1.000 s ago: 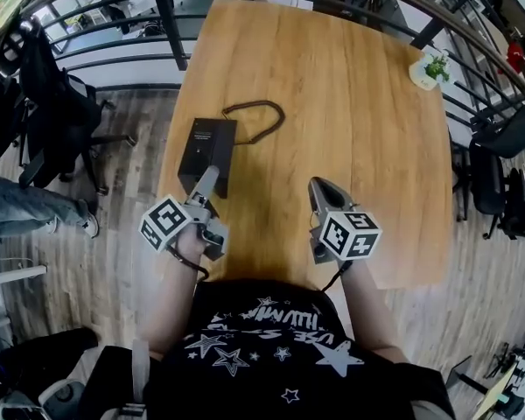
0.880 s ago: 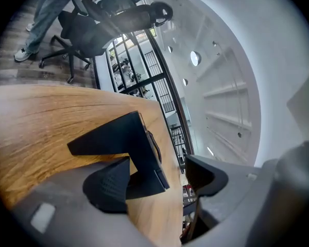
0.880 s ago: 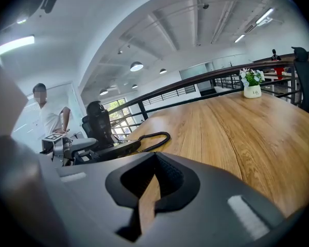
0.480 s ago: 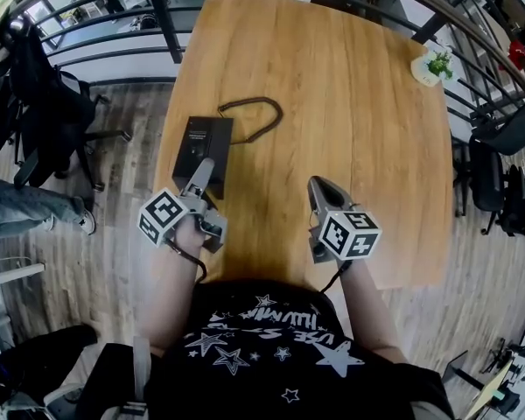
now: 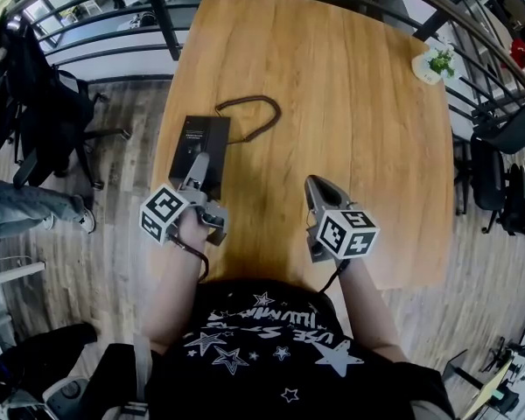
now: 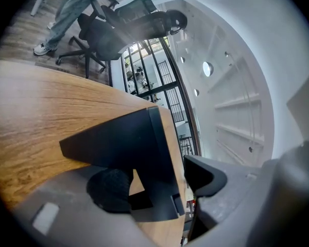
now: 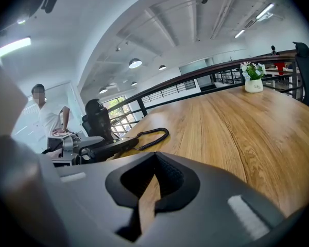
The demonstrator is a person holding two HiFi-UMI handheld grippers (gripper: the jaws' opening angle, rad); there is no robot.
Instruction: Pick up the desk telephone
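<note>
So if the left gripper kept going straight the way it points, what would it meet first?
The phone. The left gripper points at its near end, and its open jaws stand either side of that edge. Whether they touch it is unclear.

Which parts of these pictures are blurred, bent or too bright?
Head view: sharp and evenly lit, but the railing bows near the edges. Left gripper view: the desk telephone is close and soft, the white ceiling behind washed out. Right gripper view: the table is sharp, a ceiling light glares at upper left, black corners ring the picture.
</note>
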